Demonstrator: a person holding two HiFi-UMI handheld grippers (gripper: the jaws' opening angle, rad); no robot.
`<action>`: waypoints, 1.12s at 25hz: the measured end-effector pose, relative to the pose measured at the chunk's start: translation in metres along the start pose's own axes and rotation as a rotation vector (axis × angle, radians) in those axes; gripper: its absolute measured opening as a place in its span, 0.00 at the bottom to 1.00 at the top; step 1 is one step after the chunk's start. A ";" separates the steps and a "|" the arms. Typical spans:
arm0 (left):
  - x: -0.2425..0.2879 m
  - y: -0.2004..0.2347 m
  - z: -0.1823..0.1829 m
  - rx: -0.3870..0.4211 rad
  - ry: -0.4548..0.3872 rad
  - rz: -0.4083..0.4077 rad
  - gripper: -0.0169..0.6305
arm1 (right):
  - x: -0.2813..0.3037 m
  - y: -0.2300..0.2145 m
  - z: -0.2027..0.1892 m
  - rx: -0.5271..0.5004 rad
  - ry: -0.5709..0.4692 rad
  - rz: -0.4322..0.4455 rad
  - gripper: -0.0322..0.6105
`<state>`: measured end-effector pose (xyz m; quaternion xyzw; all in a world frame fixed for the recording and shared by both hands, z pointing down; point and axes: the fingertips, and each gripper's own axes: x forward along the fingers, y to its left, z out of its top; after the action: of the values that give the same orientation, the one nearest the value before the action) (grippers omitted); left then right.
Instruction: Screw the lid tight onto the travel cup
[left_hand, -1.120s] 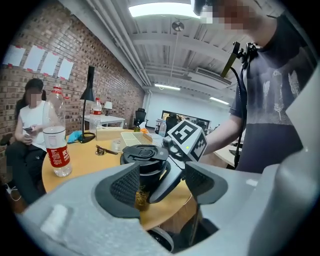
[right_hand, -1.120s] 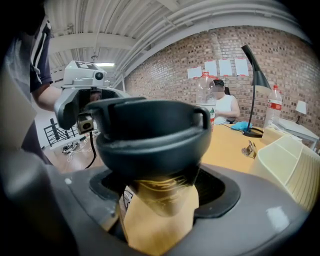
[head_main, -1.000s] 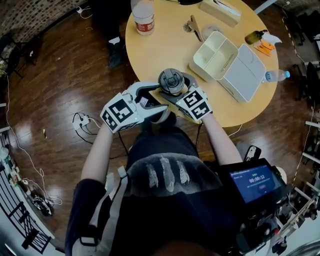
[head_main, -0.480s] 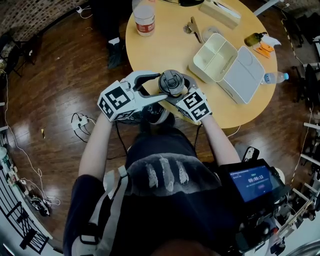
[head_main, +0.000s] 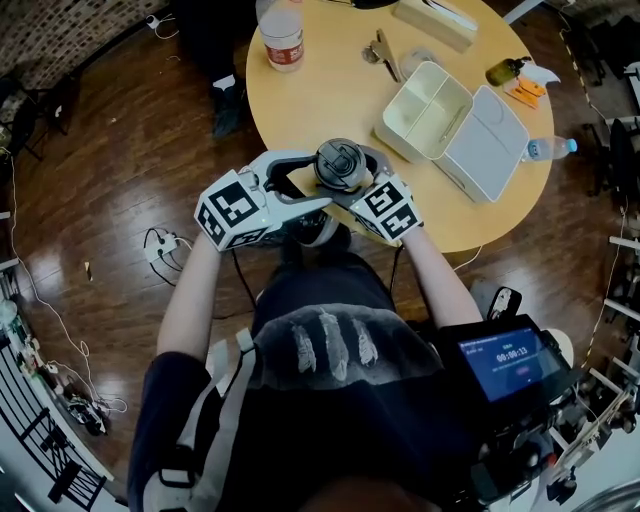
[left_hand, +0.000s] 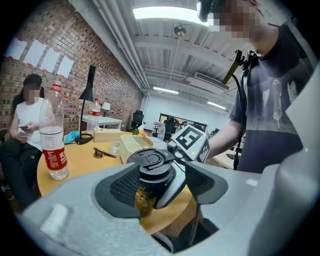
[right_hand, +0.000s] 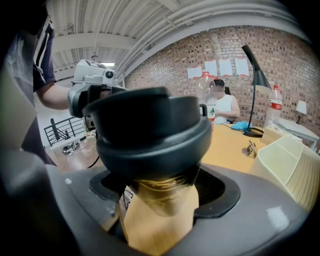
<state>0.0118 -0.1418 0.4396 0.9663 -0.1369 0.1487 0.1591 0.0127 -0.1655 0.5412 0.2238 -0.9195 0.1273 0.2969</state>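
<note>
While the right gripper clamps both jaws on the gold-patterned body of the travel cup, the black lid sits on top of it, filling most of the right gripper view; from the head view the cup is upright at the near edge of the round table, lid facing up, though whether its base rests on the wood I cannot tell.

Over to the left gripper: its jaws stand apart, one on each side of the lid, released and gripping nothing; the left-hand pad is just beside the lid's rim, the other pad well clear, with one of the right gripper's jaws showing between that pad and the cup; from above, the left gripper comes in from the person's left and the right gripper from below right, the two marker cubes flanking the cup.

Farther back on the table, an open cream lunch box lies to the right with its lid folded out beside it; a water bottle with a red label stands at the far edge, well apart from the cup; the same bottle shows in the left gripper view, a black desk lamp behind it.
</note>
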 end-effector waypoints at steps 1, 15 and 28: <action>-0.001 -0.004 -0.002 -0.002 0.005 -0.007 0.48 | -0.001 0.000 0.000 -0.001 0.001 -0.001 0.69; 0.008 0.024 0.026 0.090 0.014 -0.056 0.48 | -0.001 0.000 0.002 0.000 -0.013 0.002 0.69; 0.008 0.015 0.006 0.046 0.076 -0.133 0.48 | -0.001 0.003 0.004 0.000 -0.014 0.004 0.69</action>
<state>0.0158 -0.1590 0.4408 0.9704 -0.0629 0.1773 0.1517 0.0096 -0.1637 0.5377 0.2226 -0.9222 0.1261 0.2900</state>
